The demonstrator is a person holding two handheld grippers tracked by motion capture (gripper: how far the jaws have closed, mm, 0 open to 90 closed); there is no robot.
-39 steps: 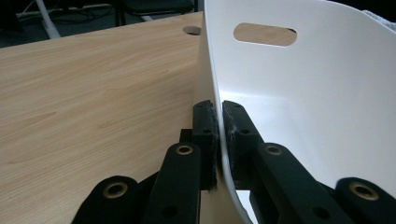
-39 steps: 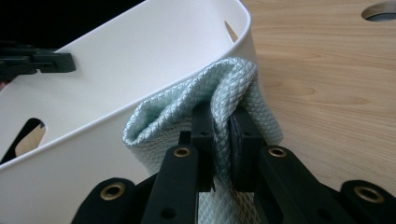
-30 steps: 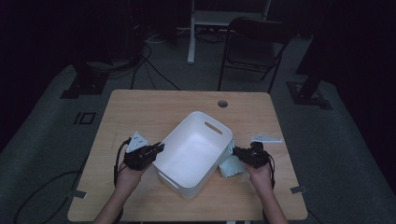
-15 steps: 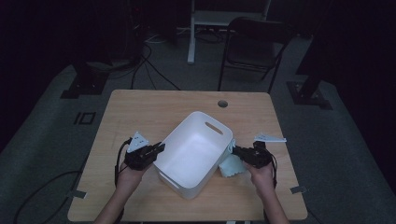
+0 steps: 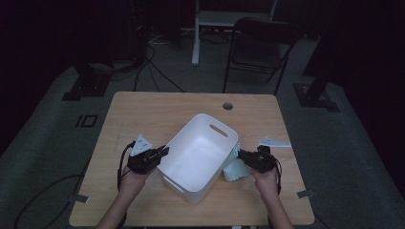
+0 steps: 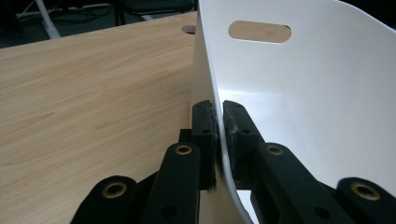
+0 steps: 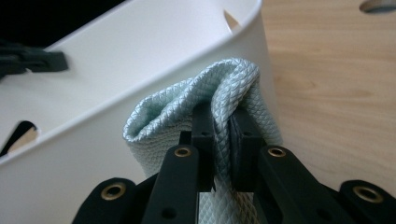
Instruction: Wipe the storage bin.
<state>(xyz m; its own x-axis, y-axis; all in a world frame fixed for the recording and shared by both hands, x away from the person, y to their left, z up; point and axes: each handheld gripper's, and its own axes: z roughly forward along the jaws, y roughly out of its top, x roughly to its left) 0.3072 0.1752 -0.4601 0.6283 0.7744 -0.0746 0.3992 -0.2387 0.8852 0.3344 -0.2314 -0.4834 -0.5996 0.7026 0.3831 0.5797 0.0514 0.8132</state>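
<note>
- While you hold the table (image 5: 143,109) scene steady, item one, leftmost: your left gripper (image 5: 161,153), jaws clamped on the near-left wall of the white plastic bin (image 5: 198,152); in the left gripper view the thin rim (image 6: 211,100) sits pinched between both pads.
- Item two, centre: the bin itself, tilted on the wooden table, open side up, slot handle (image 5: 218,130) on its far wall, nothing visible inside.
- Item three, right: your right gripper (image 5: 241,155), jaws closed on a bunched fold of the pale blue woven cloth (image 7: 219,88), which lies just beside the bin's right wall, outside it.
- Item four, far right: a folded white sheet (image 5: 274,142), untouched.
- Step in hand, as judged: bin braced, cloth gripped, not yet lifted over.
- Next move calls for: you raise the cloth clear of the rim, carry it over the opening, then release; keep the left grip firm so the bin doesn't slide.
</note>
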